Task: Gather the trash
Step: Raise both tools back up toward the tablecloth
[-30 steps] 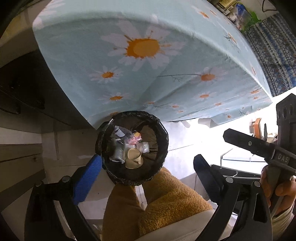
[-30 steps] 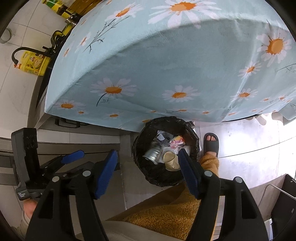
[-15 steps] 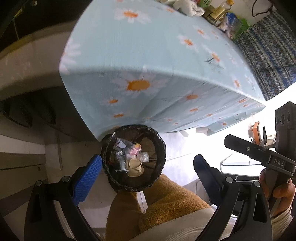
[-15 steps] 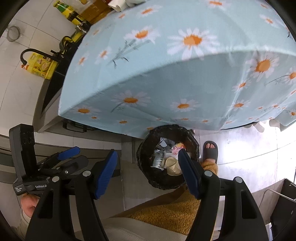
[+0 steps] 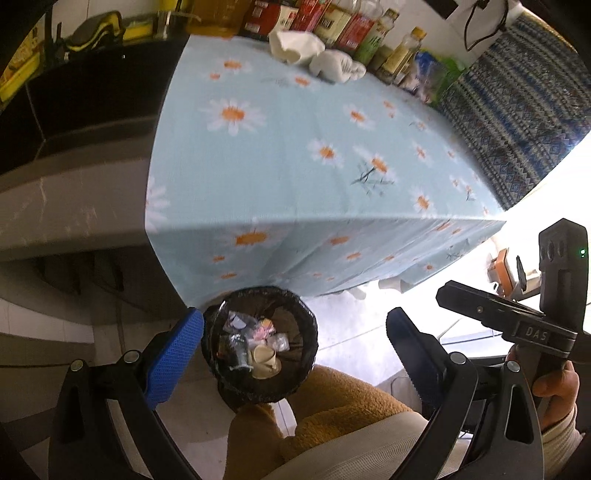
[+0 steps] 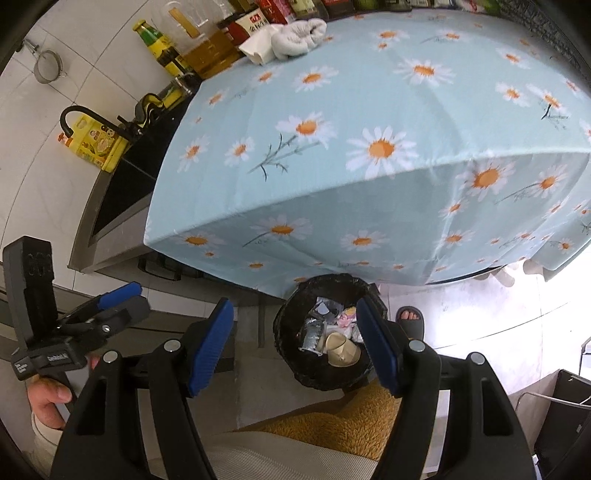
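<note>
Both the left gripper and the right gripper hang spread and empty above the black-lined trash bin at lower centre, which holds a paper cup and wrappers, below the daisy-cloth table's near edge.

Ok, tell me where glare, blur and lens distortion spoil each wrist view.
Left wrist view: the floor at right is blown out white beyond the daisy tablecloth, whose near edge is smeared; the bottles look soft. Right wrist view: sharper, but glare washes out the floor at right, and the fisheye bows the tablecloth edge; the trash bin stays readable.
</note>
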A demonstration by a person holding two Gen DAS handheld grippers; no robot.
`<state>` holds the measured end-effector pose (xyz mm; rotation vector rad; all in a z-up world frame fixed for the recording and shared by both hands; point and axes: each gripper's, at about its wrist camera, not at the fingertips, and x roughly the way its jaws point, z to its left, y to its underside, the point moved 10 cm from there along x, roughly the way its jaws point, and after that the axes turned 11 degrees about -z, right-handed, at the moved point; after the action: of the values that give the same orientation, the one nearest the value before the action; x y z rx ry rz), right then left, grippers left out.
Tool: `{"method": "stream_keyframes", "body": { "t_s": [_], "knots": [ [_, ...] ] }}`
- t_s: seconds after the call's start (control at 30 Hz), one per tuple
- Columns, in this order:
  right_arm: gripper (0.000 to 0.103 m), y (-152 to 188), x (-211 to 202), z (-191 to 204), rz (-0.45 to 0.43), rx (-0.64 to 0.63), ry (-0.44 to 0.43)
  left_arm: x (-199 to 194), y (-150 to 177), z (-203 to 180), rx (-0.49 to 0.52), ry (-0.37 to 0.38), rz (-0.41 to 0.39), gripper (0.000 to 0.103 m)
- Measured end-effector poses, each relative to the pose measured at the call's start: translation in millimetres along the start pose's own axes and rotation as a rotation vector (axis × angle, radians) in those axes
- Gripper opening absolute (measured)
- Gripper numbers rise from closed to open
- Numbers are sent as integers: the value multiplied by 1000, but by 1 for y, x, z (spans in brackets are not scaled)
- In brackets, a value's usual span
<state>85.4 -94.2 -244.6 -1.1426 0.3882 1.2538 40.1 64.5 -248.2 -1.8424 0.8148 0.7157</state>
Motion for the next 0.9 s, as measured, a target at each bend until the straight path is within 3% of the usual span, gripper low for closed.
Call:
{"method": "stream_keyframes", "body": {
  "t_s": [0.47,0.63,0.9],
  "knots": [
    [78,-58,-20,-3,-91,-40,14,-7,-44,-1,-17,-1,-81,96],
    [98,-101,-16,6,-134,-73,-55,-2,-63,7,-41,-44,-113,96],
    [98,-183,15,19,-142,-157,-137,12,-104,20,-121,-132,-139,96]
  ]
}}
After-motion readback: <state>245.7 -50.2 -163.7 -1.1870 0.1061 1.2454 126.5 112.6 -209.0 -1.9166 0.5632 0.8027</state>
